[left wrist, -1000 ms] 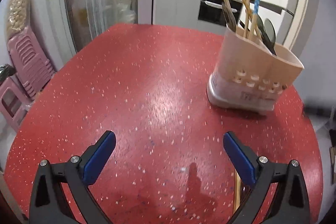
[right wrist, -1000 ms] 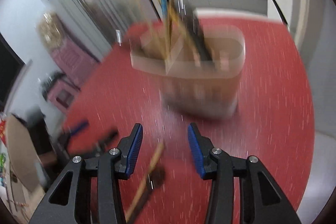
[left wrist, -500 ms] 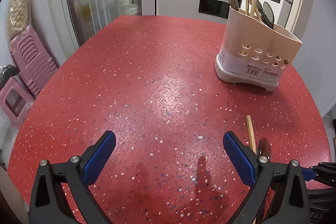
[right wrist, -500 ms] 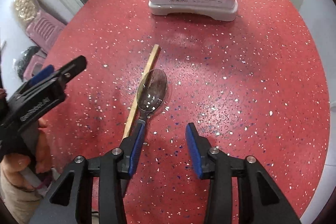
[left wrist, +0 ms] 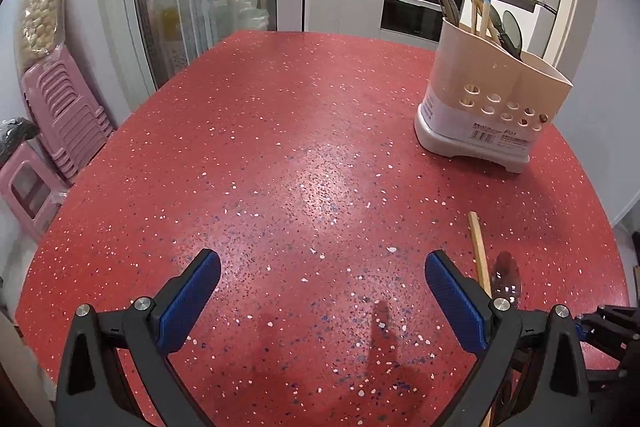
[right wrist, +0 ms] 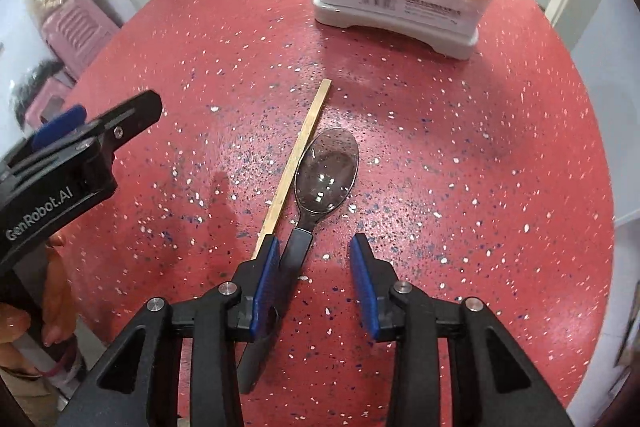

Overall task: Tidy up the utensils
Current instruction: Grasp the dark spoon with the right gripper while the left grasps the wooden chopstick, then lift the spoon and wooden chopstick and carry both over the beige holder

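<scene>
The red speckled desk (left wrist: 280, 155) carries a beige utensil holder (left wrist: 492, 107) at its far right side, standing upright on a grey base. Several utensils (left wrist: 482, 7) stand in the holder, among them wooden sticks, a blue patterned stick and dark-headed tools.

Two items lie loose on the desk nearer the operator. A wooden chopstick (right wrist: 296, 163) lies flat, its far end directed toward the holder. Just beside it on the right lies a clear plastic spoon (right wrist: 326, 173) with a dark handle, bowl facing up; whether the two touch cannot be told.

The right hand-held gripper (right wrist: 316, 281) is low over the desk with its jaws apart, clamped on nothing. The spoon's handle runs between the jaws, close against the left blue pad (right wrist: 266, 283); the chopstick's near end passes under that same finger.

The left hand-held gripper (left wrist: 322, 297) hovers over bare desk to the left of the chopstick, jaws wide apart and holding nothing.
</scene>
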Demonstrator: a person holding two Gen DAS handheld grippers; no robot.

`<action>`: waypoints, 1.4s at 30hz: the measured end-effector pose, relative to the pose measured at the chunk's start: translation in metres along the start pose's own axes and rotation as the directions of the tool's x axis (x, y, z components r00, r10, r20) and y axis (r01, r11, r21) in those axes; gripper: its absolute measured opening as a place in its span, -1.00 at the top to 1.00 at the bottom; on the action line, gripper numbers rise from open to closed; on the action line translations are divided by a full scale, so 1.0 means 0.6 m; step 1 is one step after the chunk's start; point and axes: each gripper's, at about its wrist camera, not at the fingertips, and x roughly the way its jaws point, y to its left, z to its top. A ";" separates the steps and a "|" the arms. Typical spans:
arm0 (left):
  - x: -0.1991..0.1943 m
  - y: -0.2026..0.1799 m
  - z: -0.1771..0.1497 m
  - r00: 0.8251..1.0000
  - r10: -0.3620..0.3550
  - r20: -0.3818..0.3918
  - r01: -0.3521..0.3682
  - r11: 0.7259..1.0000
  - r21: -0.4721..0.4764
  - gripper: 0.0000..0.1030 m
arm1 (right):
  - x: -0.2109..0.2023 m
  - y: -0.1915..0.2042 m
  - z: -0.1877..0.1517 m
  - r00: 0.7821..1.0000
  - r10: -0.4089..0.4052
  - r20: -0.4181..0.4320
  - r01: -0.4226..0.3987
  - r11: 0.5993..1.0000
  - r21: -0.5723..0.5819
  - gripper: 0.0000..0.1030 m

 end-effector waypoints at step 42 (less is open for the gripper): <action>0.031 -0.200 -0.028 0.937 -0.153 -0.313 0.235 0.941 0.243 0.39 | -0.032 -0.151 -0.033 0.985 0.169 0.018 -0.168 0.985 -0.045 0.76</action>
